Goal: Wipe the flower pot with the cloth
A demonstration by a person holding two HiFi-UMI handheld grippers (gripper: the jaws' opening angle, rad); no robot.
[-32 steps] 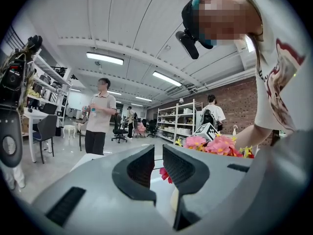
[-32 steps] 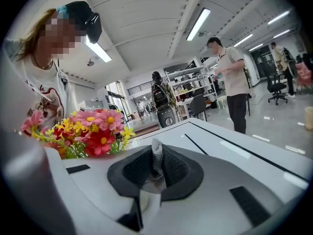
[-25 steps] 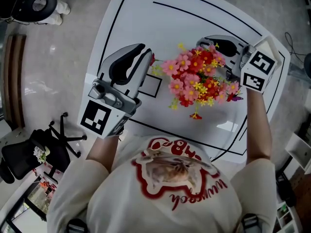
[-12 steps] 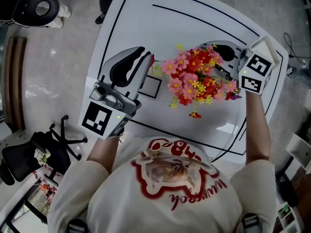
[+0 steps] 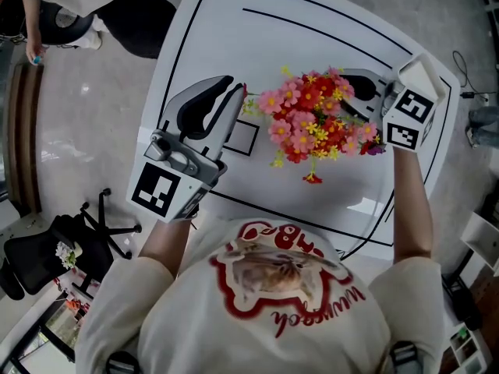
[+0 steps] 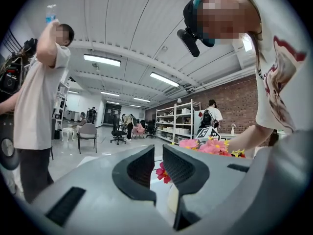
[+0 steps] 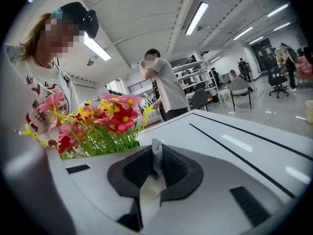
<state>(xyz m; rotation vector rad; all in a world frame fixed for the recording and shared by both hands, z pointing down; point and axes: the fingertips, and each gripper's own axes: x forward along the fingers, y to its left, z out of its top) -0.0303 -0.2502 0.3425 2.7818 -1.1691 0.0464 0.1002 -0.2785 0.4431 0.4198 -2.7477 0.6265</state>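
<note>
A bunch of pink, red and yellow flowers [image 5: 310,121] stands on the white table [image 5: 234,29] and hides its pot from above. In the left gripper view a bit of the cream pot [image 6: 173,202] shows low behind the jaws, under a red bloom. My right gripper [image 5: 347,84] reaches in from the right behind the flowers, shut on a grey knitted cloth [image 7: 156,155] pinched between its pads. My left gripper [image 5: 234,89] hangs level just left of the flowers, jaws a narrow gap apart with nothing between them [image 6: 157,153].
Black lines frame the table top, with a small outlined rectangle [image 5: 243,139] by the left gripper. A person [image 6: 34,106] stands close to the table's far left side. A black office chair [image 5: 74,240] sits on the floor to the left.
Both grippers have stayed about where they were. The flower bunch has shifted slightly toward the far side. A person has stepped into the head view's top left corner.
</note>
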